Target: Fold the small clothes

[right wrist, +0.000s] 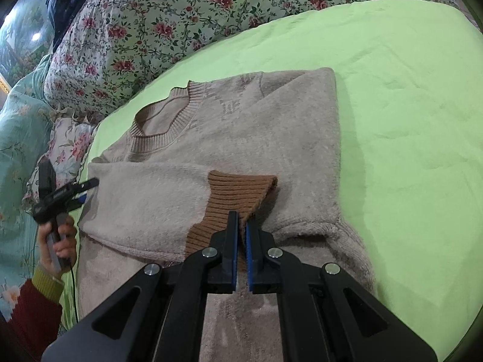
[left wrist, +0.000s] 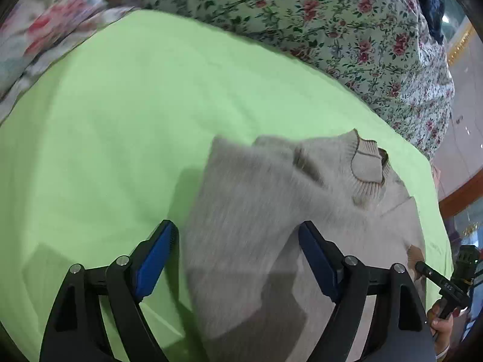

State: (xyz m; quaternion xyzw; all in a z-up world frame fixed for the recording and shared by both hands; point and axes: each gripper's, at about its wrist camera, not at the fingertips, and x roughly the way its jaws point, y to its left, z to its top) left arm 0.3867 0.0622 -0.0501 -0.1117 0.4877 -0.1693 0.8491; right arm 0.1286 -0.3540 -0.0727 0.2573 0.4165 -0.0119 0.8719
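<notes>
Green bedsheet [left wrist: 120, 114] is spreading out under my left gripper [left wrist: 238, 259], with a flowery quilt [left wrist: 332, 24] far ahead. Its jaws are standing wide with nothing pinched, hanging over the near left edge of the beige sweater [left wrist: 256, 199]. From my right gripper [right wrist: 241, 226], the sweater is lying just ahead, one sleeve folded across. Those jaws are squeezing the brown cuff [right wrist: 238, 193] tight. I am thinking I should lay that cuff down flat and smooth before letting go.
</notes>
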